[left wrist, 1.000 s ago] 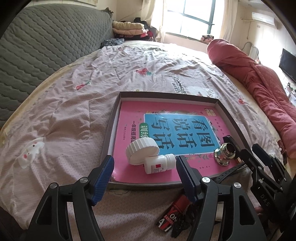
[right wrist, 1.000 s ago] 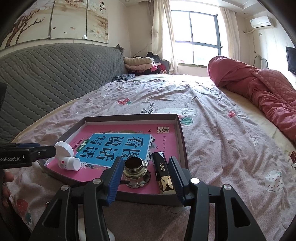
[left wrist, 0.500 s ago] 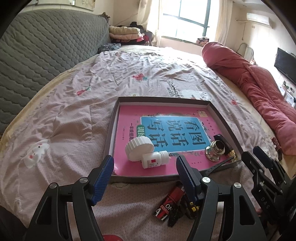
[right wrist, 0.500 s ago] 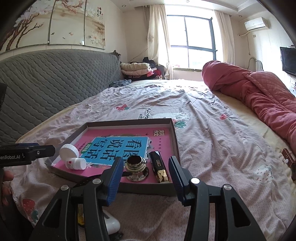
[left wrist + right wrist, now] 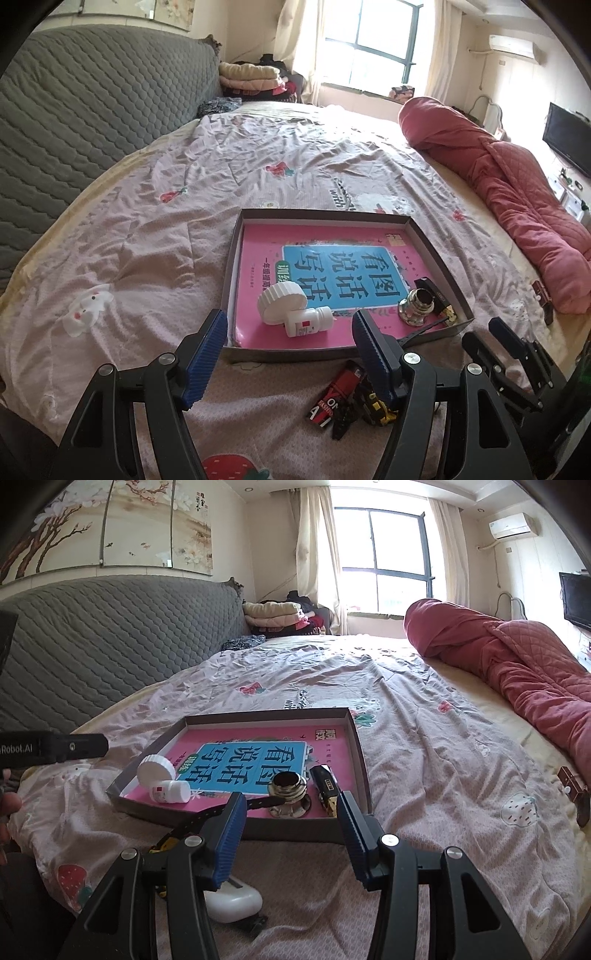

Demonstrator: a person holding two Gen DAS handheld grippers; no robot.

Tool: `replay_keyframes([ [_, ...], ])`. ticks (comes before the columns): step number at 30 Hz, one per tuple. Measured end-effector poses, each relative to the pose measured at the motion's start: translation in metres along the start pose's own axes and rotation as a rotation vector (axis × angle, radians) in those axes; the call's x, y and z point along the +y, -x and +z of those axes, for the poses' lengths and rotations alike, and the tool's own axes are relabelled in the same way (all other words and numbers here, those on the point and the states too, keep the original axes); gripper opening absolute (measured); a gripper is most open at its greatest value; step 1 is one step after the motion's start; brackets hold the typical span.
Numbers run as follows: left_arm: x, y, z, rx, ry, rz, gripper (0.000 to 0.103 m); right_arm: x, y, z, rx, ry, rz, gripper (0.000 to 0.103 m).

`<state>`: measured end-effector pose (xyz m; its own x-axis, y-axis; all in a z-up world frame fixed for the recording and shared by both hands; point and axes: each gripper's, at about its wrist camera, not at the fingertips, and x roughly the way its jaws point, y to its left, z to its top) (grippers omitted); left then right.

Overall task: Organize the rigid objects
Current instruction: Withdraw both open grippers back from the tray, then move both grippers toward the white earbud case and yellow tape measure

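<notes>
Bottle (image 5: 307, 322) and cap (image 5: 281, 302) lie in the box (image 5: 236, 258), farther ahead of the wide, empty left gripper (image 5: 288, 350) than before. Right gripper (image 5: 291, 827), also empty, backed away too. Maybe next toy.

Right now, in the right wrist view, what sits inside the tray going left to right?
White ribbed cap → white pill bottle lying on its side → shiny metal knob → black-and-gold lighter-like box, all lying on the pink book.
</notes>
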<state>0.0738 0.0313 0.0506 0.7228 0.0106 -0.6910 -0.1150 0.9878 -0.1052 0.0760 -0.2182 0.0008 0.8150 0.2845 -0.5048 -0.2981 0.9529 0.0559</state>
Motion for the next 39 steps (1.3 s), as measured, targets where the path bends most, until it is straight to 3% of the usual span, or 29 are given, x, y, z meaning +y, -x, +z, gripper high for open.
replay_keyframes([
  [18, 0.001, 0.022, -0.009, -0.003, -0.008, -0.030, 0.072, 0.014, 0.025, -0.010, 0.013, 0.024, 0.000, 0.050],
  [39, -0.009, 0.029, -0.027, 0.041, -0.054, -0.062, 0.072, 0.034, 0.030, -0.028, 0.108, 0.111, 0.041, 0.050],
])
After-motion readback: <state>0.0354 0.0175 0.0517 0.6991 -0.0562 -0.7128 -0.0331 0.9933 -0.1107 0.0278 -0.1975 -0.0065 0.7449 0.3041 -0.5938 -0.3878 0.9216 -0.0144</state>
